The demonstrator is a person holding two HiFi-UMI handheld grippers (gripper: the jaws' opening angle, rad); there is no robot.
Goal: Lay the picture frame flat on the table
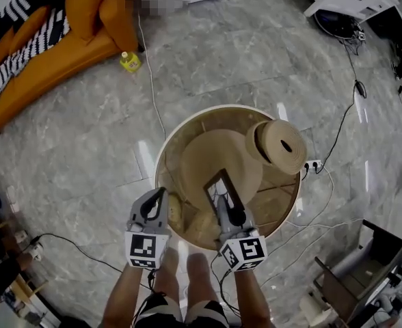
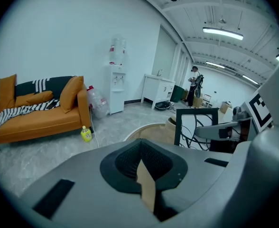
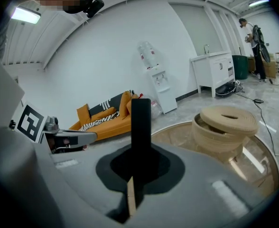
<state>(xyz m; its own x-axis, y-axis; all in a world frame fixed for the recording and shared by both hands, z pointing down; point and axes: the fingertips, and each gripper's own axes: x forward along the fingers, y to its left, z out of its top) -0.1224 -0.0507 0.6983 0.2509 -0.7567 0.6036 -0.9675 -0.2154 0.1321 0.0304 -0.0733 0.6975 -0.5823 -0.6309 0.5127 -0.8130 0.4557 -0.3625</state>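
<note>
My right gripper is clenched on the picture frame, which rises on edge from its jaws, over the near part of the round table. My left gripper, jaws together and empty, is at the table's near-left rim.

Bright ceiling strips; floor glare; fisheye edges, dark corners.

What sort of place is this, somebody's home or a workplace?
Most likely a workplace, an open hall or lab dressed partly like a lounge: an orange sofa and a water dispenser stand by a white wall, strip lights hang from an exposed ceiling, and cables trail across the stone floor.
</note>
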